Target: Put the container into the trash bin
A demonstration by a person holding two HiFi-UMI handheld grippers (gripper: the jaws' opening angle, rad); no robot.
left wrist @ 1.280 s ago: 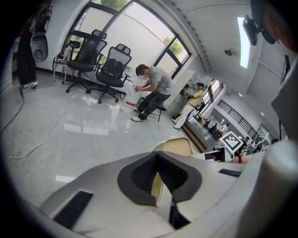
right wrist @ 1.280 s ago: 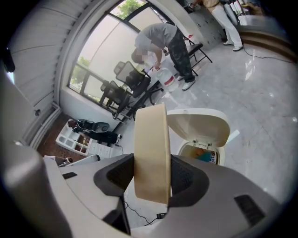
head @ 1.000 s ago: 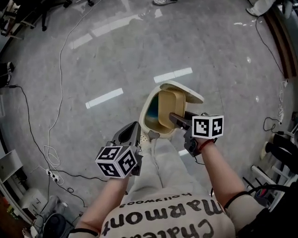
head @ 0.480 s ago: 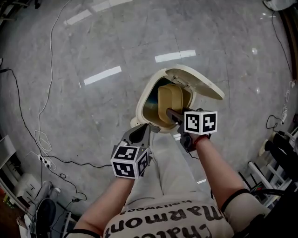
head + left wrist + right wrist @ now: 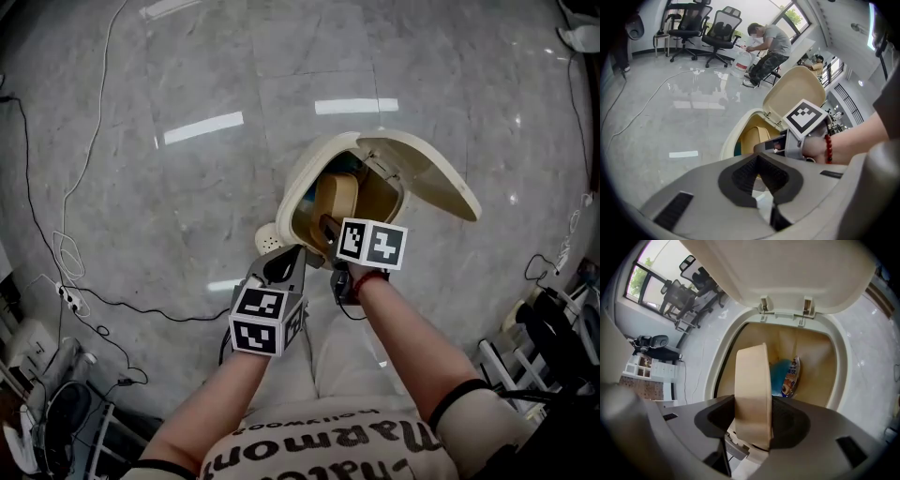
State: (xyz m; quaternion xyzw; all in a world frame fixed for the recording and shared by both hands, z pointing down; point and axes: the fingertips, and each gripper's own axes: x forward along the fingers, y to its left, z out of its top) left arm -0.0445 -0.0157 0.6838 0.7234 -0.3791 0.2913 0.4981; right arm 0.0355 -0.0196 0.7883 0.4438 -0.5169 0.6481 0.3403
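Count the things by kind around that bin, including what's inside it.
Trash bin: 1
Container: 1
Grippers: 2, left gripper and right gripper
Snack packet inside: 1
Blue item inside: 1
Total: 6

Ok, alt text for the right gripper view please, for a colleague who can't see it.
The right gripper grips a beige container on edge at the mouth of the open bin. The bin's lid stands raised behind, and a blue packet lies inside.
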